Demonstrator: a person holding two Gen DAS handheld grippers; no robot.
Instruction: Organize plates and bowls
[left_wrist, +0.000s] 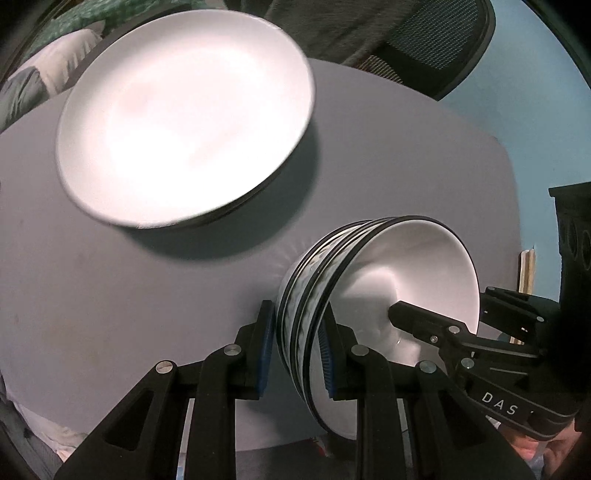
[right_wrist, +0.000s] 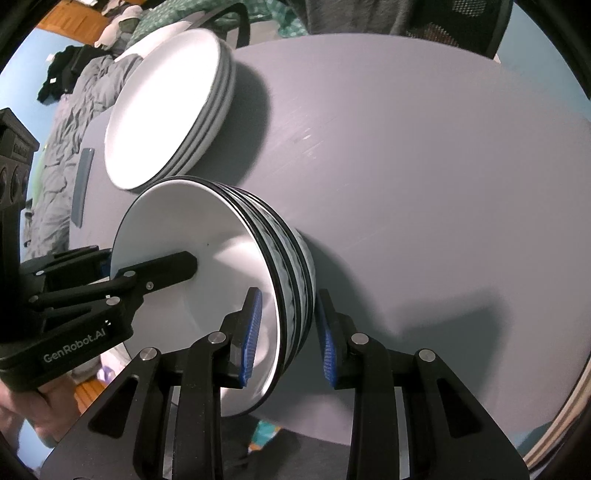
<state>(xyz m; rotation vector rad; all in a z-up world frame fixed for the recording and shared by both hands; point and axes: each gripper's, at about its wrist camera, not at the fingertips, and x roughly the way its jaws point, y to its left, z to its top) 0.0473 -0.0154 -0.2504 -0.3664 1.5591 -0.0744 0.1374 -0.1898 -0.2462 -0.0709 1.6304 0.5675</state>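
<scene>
Both hand-held grippers, left (left_wrist: 297, 350) and right (right_wrist: 286, 336), pinch opposite rims of the nested bowl stack (right_wrist: 236, 280), carried just off the table (right_wrist: 424, 166), plate stack (right_wrist: 170, 107) lying just beyond, toward the left one's side.

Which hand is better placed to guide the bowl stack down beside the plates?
Probably the left. Both grippers clamp the bowl stack, but the left gripper holds the rim nearer the plate stack, while the right gripper holds the far rim.
</scene>
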